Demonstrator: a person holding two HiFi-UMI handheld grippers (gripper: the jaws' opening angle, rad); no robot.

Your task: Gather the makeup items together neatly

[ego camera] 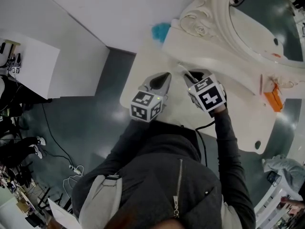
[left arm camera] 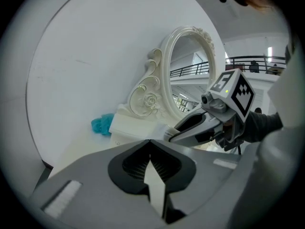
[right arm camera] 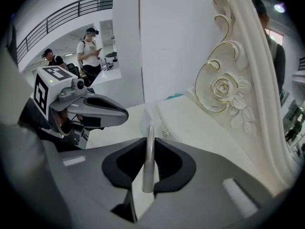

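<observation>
My right gripper (right arm camera: 149,140) is shut on a thin silver makeup stick (right arm camera: 149,161) that stands up between the pads, its pale far end pointing at the mirror's base. In the head view this right gripper (ego camera: 187,75) hovers over the white dressing table (ego camera: 238,123), close beside my left gripper (ego camera: 167,74). The left gripper (left arm camera: 149,142) has its tips together with nothing between them. A teal puff (ego camera: 160,31) lies at the table's far corner, also seen as the teal puff (left arm camera: 101,124) in the left gripper view. An orange item (ego camera: 274,100) sits far right.
An ornate white mirror (ego camera: 248,27) on a raised white base (left arm camera: 138,125) fills the table's back. A thin pinkish stick (ego camera: 261,84) lies near the orange item. A white cabinet (ego camera: 28,66) stands at the left across the floor. People (right arm camera: 90,51) stand in the background.
</observation>
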